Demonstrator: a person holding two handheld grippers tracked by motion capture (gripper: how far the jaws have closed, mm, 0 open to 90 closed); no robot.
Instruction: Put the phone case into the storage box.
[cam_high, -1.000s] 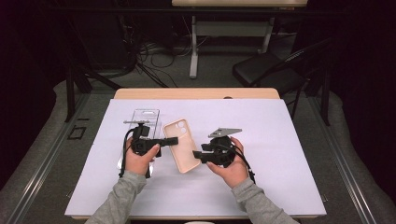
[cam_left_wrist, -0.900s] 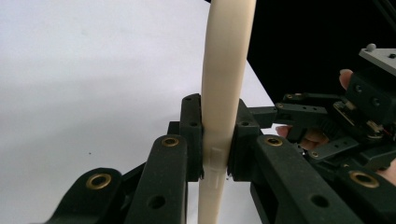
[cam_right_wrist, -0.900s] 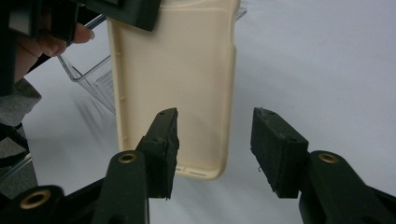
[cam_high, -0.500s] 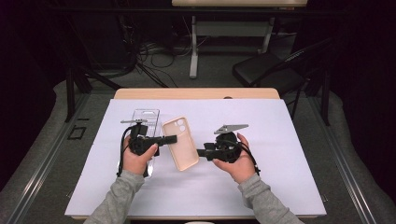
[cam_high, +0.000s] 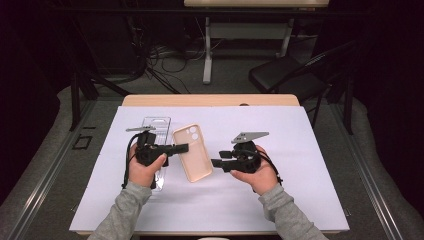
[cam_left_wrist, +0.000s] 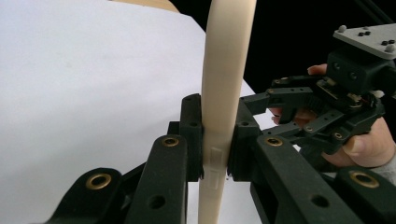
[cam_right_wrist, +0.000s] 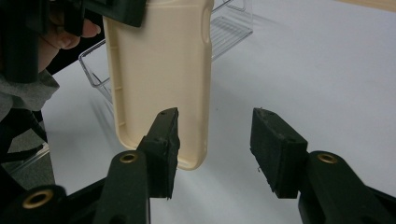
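Note:
A cream phone case (cam_high: 192, 152) hangs just above the white sheet, back side up with its camera cutout at the far end. My left gripper (cam_high: 184, 147) is shut on the case's long left edge. In the left gripper view both pads clamp the case (cam_left_wrist: 226, 70) edge-on, by its side-button slot. My right gripper (cam_high: 216, 162) stands open at the case's near right corner. In the right gripper view that end of the case (cam_right_wrist: 159, 70) lies just beyond the left pad (cam_right_wrist: 163, 144), untouched. These jaws have just opened a little, with nothing gripped between them.
A clear plastic tray (cam_high: 156, 122) lies on the white sheet (cam_high: 300, 190) beside and under my left hand. The wooden table edge (cam_high: 210, 100) runs along the back. A dark chair (cam_high: 285, 75) and cables stand on the floor behind.
My right hand has shifted slightly to the right. The left gripper and the case have kept still.

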